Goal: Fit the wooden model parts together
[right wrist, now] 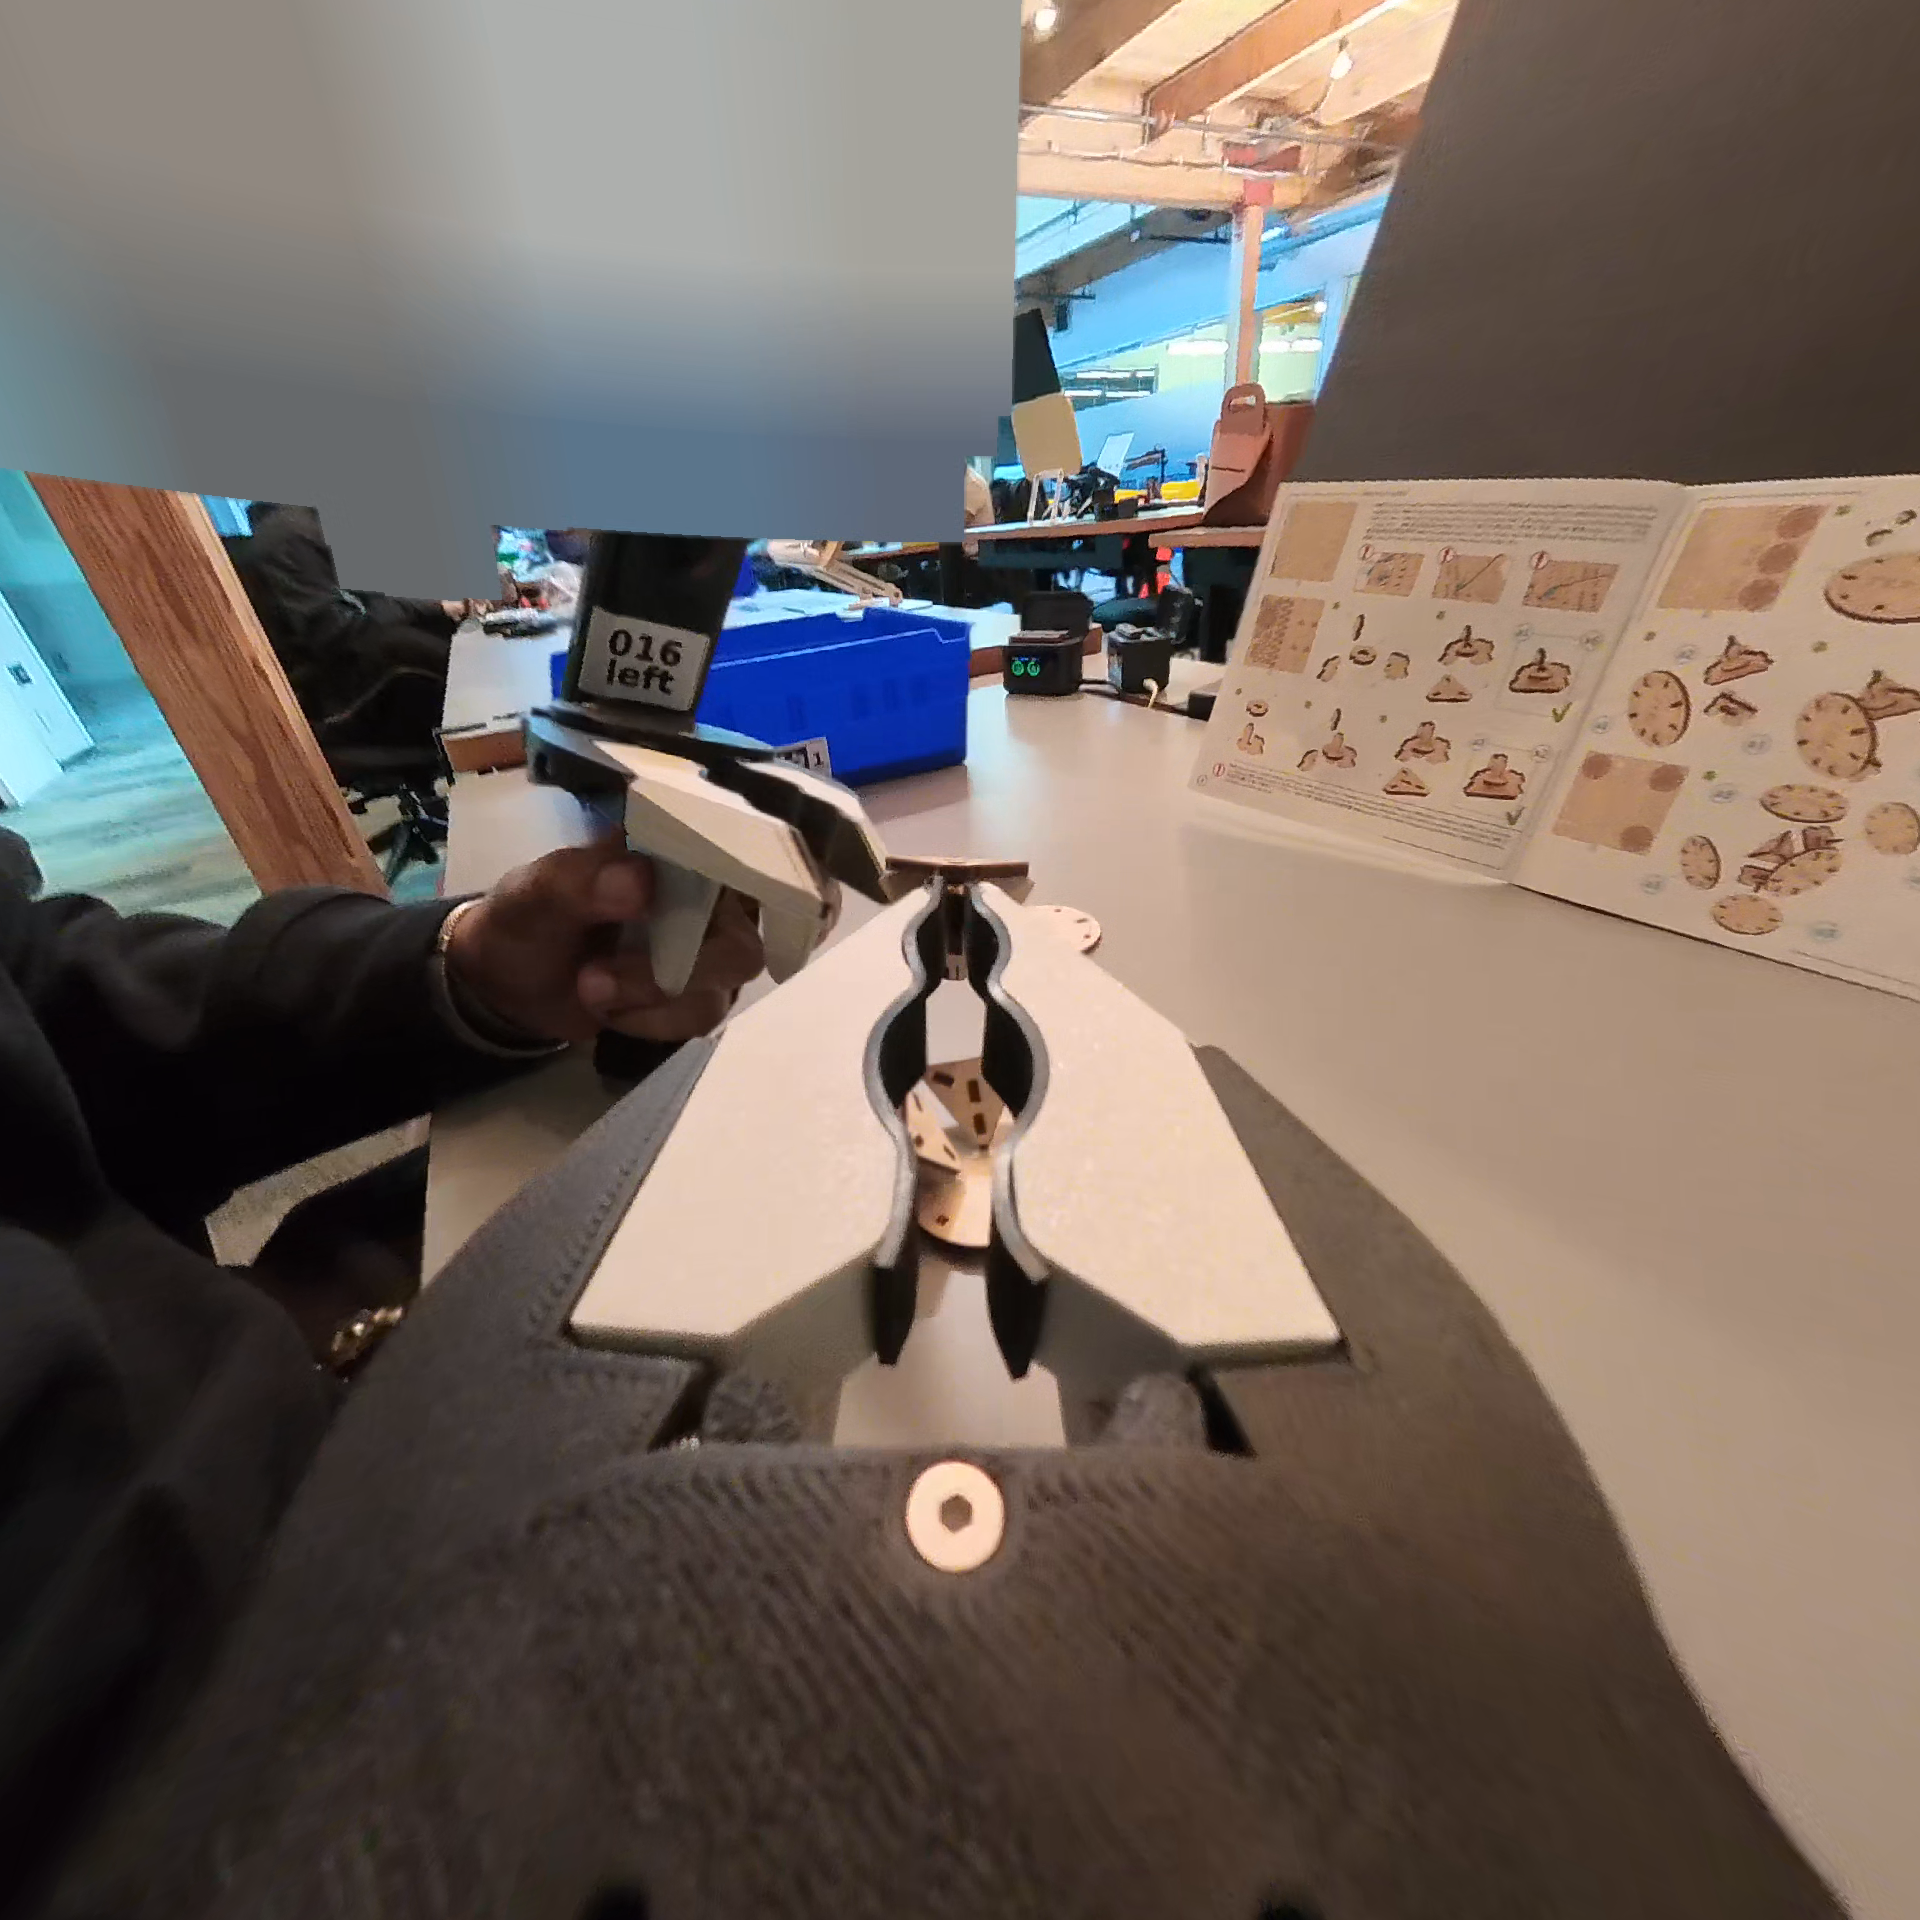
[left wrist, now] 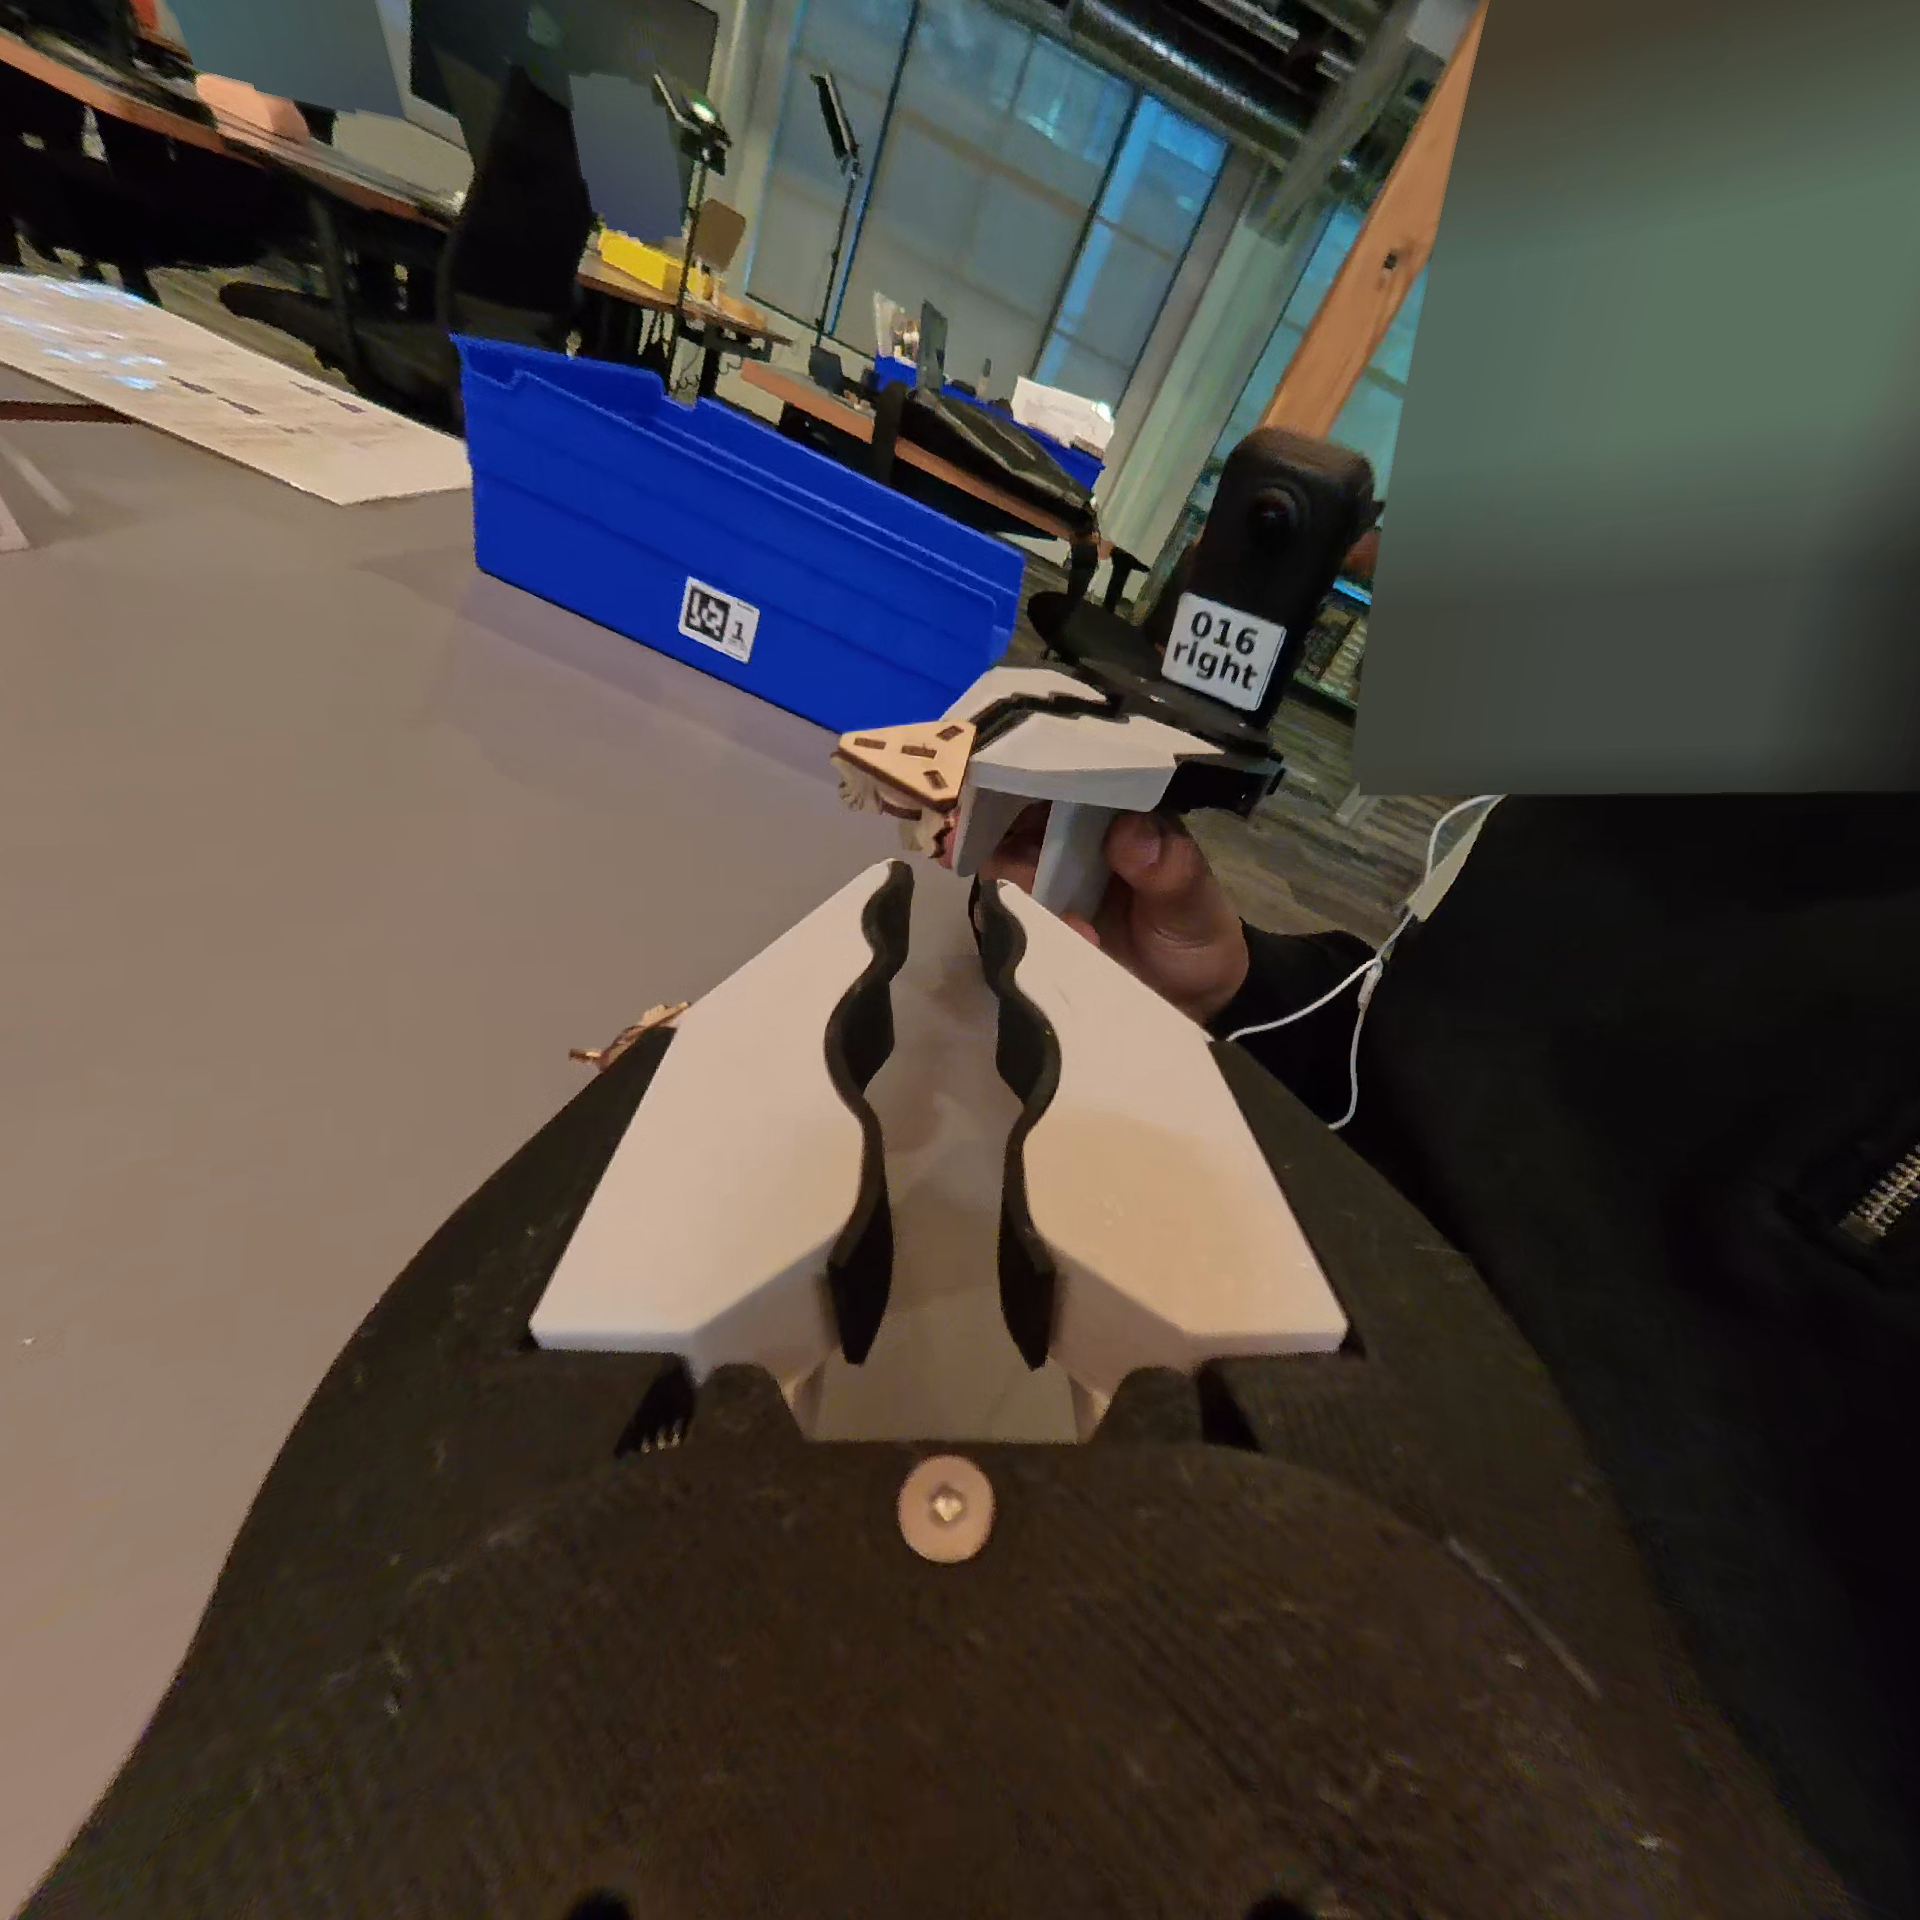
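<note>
Wooden puzzle piece (right wrist: 951, 914) looked thin, light, brittle; my right claw (right wrist: 954, 904) pinched its stem below the triangular plate. Left claw (left wrist: 948, 883) slightly open, empty, just beside.

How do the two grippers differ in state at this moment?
The right gripper has its fingers closed on a small wooden assembly; the left gripper has a gap between its fingers and holds nothing. Both are hand-held above the grey table, tips close together.
</note>
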A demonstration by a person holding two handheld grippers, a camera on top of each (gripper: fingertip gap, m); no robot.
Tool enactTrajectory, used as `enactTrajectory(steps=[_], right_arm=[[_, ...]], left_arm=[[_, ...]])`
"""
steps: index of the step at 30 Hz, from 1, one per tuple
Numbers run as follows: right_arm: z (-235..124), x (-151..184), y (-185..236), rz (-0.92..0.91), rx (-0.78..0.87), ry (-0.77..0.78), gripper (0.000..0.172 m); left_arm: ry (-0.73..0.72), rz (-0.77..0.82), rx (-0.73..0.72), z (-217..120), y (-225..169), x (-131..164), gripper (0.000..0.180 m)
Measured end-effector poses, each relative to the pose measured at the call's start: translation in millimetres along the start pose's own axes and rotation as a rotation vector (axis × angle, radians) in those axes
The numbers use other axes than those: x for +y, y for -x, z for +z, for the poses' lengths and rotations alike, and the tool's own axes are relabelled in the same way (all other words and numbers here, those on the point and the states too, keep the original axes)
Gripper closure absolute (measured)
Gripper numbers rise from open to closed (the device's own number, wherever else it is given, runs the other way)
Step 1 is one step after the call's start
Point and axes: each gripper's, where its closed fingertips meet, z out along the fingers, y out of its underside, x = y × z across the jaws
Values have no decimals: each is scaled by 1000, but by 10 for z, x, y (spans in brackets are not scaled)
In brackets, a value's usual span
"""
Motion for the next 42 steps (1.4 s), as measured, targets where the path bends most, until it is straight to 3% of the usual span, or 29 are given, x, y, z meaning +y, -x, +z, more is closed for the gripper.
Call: enactTrajectory(steps=[10, 16, 19, 24, 30, 37, 42], right_arm=[[-192, -197, -261, 171, 26, -144, 172], [-184, -229, -169, 178, -47, -156, 171], [-170, -198, -144, 159, -60, -130, 171], [-141, -151, 93, 192, -227, -91, 172], [-142, -151, 484, 273, -488, -73, 172], [-142, -144, 522, 320, -535, -62, 172], [-117, -126, 446, 539, -582, -53, 172]], left_arm=[[-278, -101, -81, -411, 286, -448, 159], [-302, -137, -26, -462, 276, -483, 153], [-286, -133, -23, -440, 266, -460, 154], [-206, -153, 62, -314, 142, -344, 154], [-138, -262, 296, -241, -139, -263, 152], [-29, -254, 359, -149, -294, -99, 159], [45, -253, 394, -77, -403, 24, 160]])
